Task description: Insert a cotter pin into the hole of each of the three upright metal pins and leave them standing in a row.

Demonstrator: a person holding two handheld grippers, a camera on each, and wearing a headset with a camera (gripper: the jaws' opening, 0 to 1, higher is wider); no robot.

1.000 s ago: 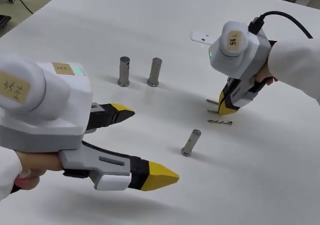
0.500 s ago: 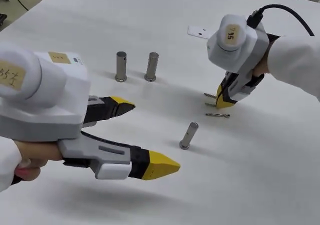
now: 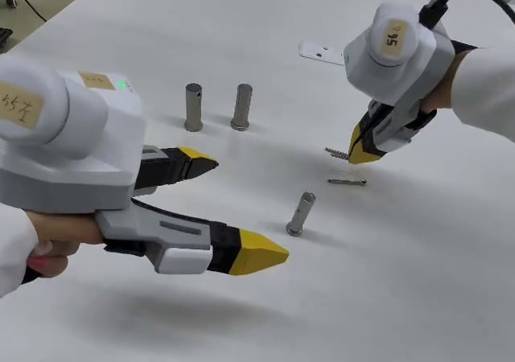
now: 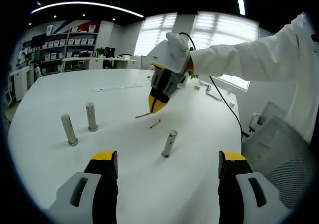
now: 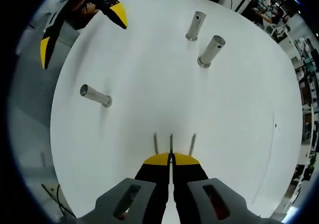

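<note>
On the white table (image 3: 241,24), the rear-left metal pin (image 3: 193,107) and the rear-right metal pin (image 3: 241,106) stand just beside each other, and the near metal pin (image 3: 302,214) stands apart, between the two grippers. The right gripper (image 3: 360,153) has its jaws pressed together on the held cotter pin (image 3: 335,152), with a loose cotter pin (image 3: 347,182) lying flat nearby. The left gripper (image 3: 239,209) hovers with its jaws spread wide, pinching nothing.

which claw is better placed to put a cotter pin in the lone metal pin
Right. The right claw is shut on a cotter pin, near the lone metal pin; the left claw is open and empty.
</note>
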